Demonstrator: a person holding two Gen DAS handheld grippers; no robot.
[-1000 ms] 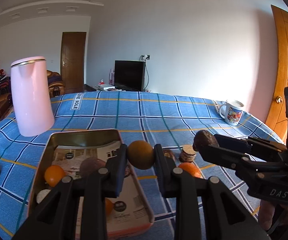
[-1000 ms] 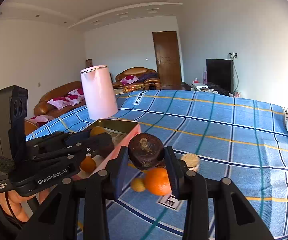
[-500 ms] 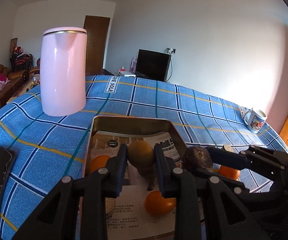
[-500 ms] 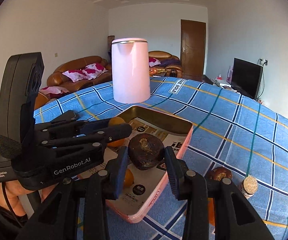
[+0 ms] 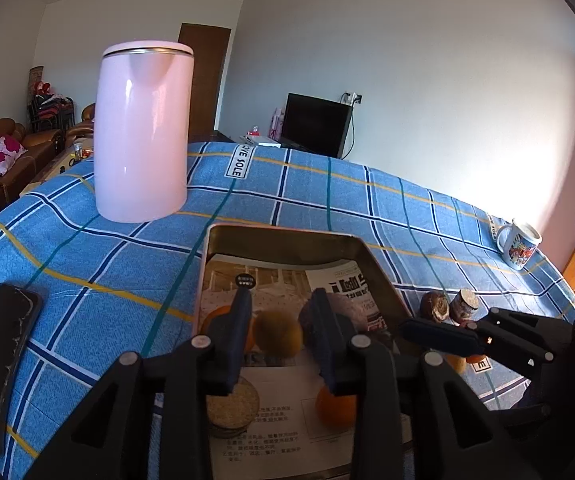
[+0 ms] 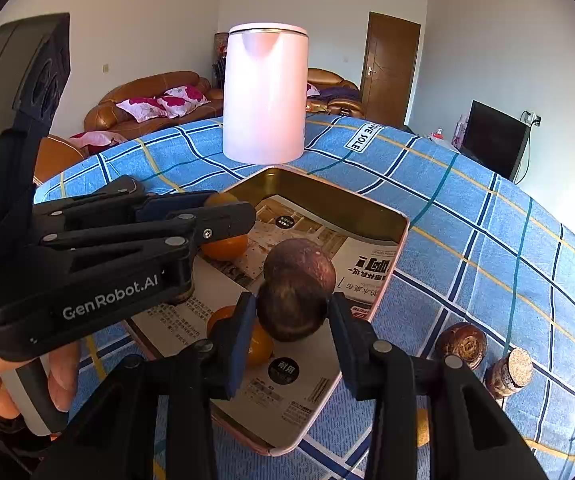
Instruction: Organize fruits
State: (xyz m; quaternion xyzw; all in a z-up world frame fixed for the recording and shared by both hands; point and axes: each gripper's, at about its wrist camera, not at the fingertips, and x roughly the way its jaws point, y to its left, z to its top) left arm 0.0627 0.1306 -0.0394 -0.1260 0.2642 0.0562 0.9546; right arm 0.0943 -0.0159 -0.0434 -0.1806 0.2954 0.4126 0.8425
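Hovering over the metal tray (image 5: pixel 379 268), the left tool (image 5: pixel 278 334) has its jaws spread, and a blurred olive-brown fruit (image 5: pixel 278 333) sits in the gap between them; whether either pad touches it cannot be told. Beside it, the right tool (image 6: pixel 292 312) also hangs above the tray with its jaws parted around a dark brown round fruit (image 6: pixel 290 305), a visible gap showing on the right side. A second dark fruit (image 6: pixel 300 264) lies just behind, touching the first. Oranges (image 6: pixel 225 246) rest on the printed paper lining the tray, one under the left tool's fingers and another (image 6: pixel 257 344) near the right tool. On the blue checked counter (image 6: pixel 487 240), two more brown pieces (image 6: pixel 461 344) sit just outside the tray's right edge. A pink kettle (image 5: pixel 143 132) stands beyond the tray, a mug (image 5: pixel 519 242) far right.
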